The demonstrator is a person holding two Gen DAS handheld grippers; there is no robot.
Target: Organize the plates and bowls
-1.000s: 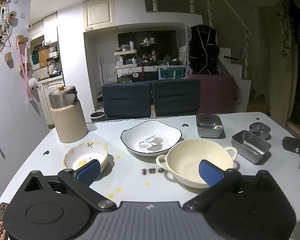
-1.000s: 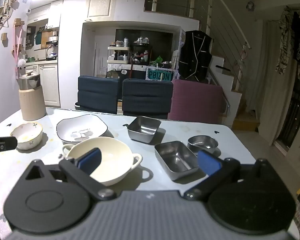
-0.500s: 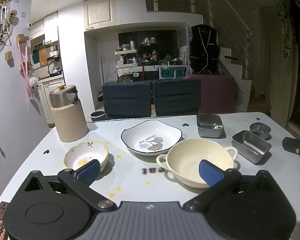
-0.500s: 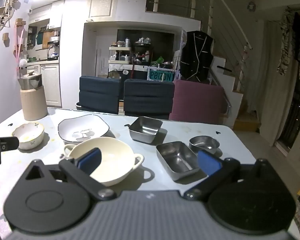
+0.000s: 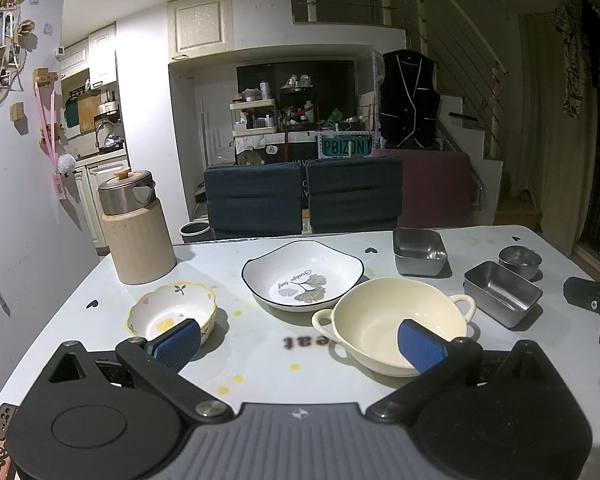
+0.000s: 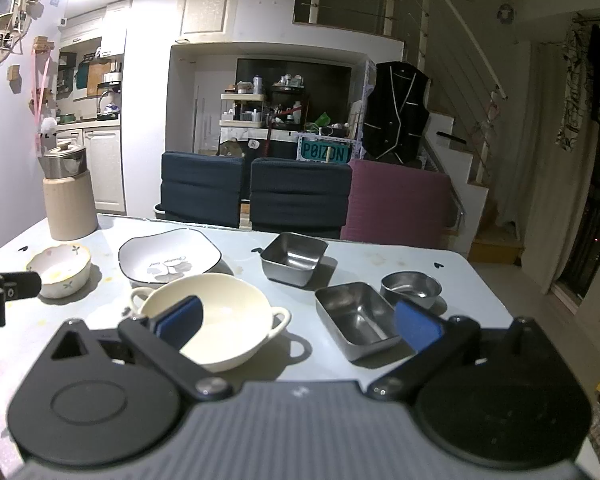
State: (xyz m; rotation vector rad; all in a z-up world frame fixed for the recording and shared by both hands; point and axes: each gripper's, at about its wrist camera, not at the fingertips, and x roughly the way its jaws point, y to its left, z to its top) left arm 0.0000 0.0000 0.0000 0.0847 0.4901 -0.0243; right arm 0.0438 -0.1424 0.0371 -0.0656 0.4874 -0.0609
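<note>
On the white table stand a small flowered bowl (image 5: 171,313) (image 6: 60,270), a white leaf-print plate (image 5: 302,274) (image 6: 169,260) and a cream two-handled bowl (image 5: 392,322) (image 6: 212,318). To the right sit a square steel dish (image 5: 419,245) (image 6: 294,258), a rectangular steel tray (image 5: 502,293) (image 6: 356,318) and a small round steel cup (image 5: 519,261) (image 6: 410,289). My left gripper (image 5: 300,340) is open and empty, hovering near the table's front between the flowered and cream bowls. My right gripper (image 6: 298,322) is open and empty, between the cream bowl and the steel tray.
A beige canister with a steel lid (image 5: 134,226) (image 6: 67,200) stands at the table's back left. Two dark blue chairs (image 5: 304,196) and a maroon one (image 6: 396,204) line the far edge. The other gripper shows at the frame edges (image 5: 596,304) (image 6: 4,292).
Both views have shifted only slightly; the right wrist view has crept a little towards the table. Nothing on the table has moved.
</note>
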